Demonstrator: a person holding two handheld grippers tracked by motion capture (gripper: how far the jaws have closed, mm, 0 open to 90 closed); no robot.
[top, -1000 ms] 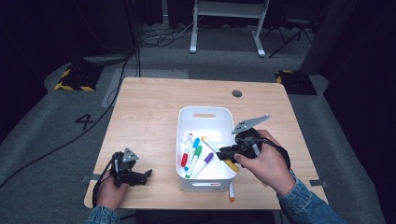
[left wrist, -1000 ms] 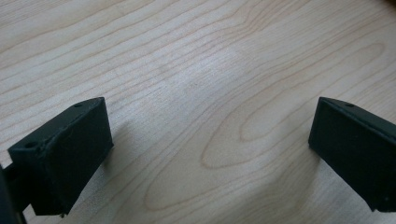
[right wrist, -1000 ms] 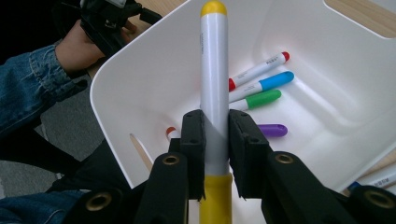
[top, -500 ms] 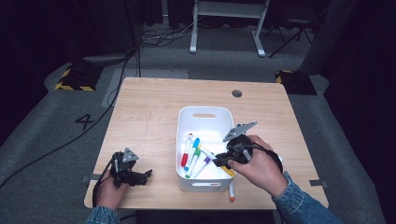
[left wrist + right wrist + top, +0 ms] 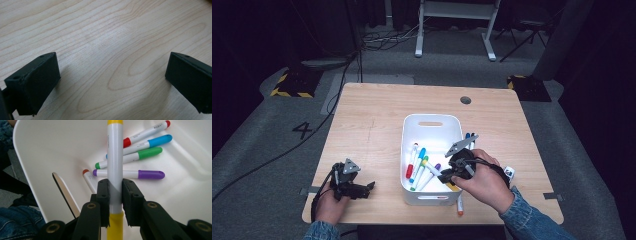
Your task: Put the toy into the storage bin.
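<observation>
Right gripper view looks straight along a yellow marker [image 5: 115, 165], its white barrel pinched between the two black pads of the right gripper [image 5: 115, 195], jaws closed tight on it. The marker hangs over the inside of the white bin [image 5: 45, 157], above a red marker [image 5: 147, 133], a blue marker [image 5: 150, 142], a green marker [image 5: 136, 156] and a purple marker [image 5: 130, 174] lying on the bin floor. An orange-capped marker [image 5: 88, 178] lies near the bin wall.

From the high view, the right gripper [image 5: 451, 176] sits over the near right part of the bin [image 5: 432, 120], on the wooden table [image 5: 372, 125]. Another marker [image 5: 459, 204] lies on the table just outside the bin's near right corner. The left gripper [image 5: 367, 187] rests near the table's front left corner, well apart from the bin, its jaws wide open with bare wood between them.
</observation>
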